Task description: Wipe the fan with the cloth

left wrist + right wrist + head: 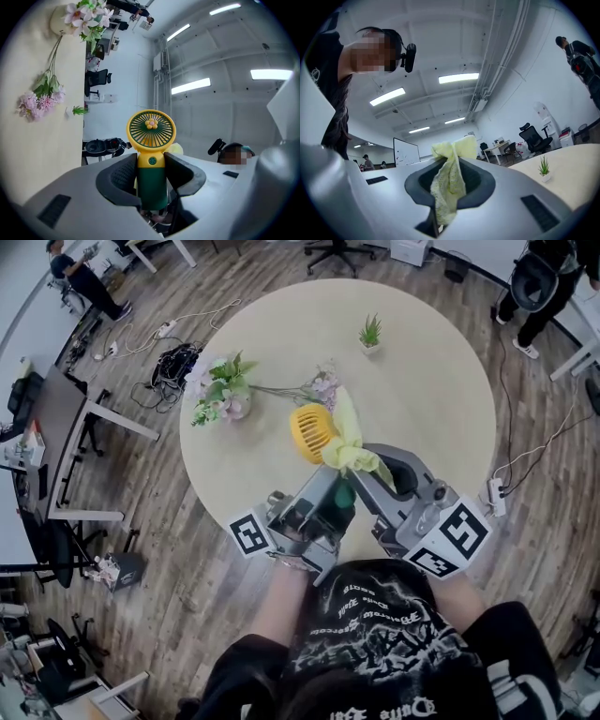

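Jaws of my left gripper (151,174) press on the dark green handle of the small hand-held fan with the round yellow grille (151,136), so the fan stands straight out from between them, head clear of the pads. My right gripper (449,185) is clamped on the pale yellow, loosely woven cloth (457,149) – a bunched end sticks out past the jaw tips, and the rest hangs down between them. From the head view, both tools are raised over the near edge of the round beige table (422,381), close together. The cloth lies just against the right side of the fan's head; whether it truly touches I cannot tell. Farther off on the table are a bunch of pink and white flowers (223,390), a loose pink sprig (323,385) and a small green potted plant (370,334) – all well apart from my grippers.
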Available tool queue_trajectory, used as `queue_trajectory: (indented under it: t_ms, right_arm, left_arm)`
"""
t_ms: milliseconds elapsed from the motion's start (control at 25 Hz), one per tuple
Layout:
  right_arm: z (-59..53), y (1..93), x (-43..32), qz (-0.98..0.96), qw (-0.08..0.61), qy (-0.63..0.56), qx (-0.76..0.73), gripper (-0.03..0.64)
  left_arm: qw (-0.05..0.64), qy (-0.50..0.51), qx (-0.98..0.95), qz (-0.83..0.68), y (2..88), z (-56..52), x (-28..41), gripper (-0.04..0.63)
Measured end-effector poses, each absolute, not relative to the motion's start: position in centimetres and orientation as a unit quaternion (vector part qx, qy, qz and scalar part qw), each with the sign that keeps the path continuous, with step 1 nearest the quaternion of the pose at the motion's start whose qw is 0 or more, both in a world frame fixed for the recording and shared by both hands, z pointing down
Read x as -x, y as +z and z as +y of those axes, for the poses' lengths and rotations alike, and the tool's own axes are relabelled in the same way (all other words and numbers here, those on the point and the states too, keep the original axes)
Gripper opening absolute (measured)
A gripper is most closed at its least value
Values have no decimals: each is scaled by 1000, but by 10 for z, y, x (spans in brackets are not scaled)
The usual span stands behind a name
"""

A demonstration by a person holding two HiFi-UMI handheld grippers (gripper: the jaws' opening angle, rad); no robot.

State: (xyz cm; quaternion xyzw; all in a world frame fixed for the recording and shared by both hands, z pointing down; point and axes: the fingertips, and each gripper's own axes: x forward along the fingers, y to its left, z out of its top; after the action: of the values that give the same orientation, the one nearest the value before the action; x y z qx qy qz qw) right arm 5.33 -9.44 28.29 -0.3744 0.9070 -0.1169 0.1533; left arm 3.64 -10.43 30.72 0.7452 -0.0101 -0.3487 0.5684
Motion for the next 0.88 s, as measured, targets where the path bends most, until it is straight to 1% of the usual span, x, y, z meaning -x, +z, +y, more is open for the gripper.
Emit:
queue_trajectory:
  t_ms: [240,360,480,560,680,800,880]
  right_arm:
    - [-90,270,-62,912,160,-102,365,46]
    - [-92,263,-66,912,182,-107,352,46]
    - [-94,253,-66,914,197,-100,341,46]
    - [-93,249,-58,925,159,-62,341,46]
    - [-97,253,-49,930,97,-19,353,46]
    - [-103,256,-53,923,70,2,378,46]
    - [-110,254,-56,918,73,-9,389,46]
  left_arm:
    - [567,-317,-760,11,300,-99,-46,196]
    - [567,-311,-762,22,297,-96,-48,198]
    - [554,-266,-789,3,306,-92,-52,197]
    - [545,-236,-804,-12,315,-88,-55,197]
    - [567,-243,-787,-19,321,-88,-55,196]
    - [542,-207,-813,-40,327,-89,-61,196]
    - [521,-170,-835,-52,330,-87,-63,196]
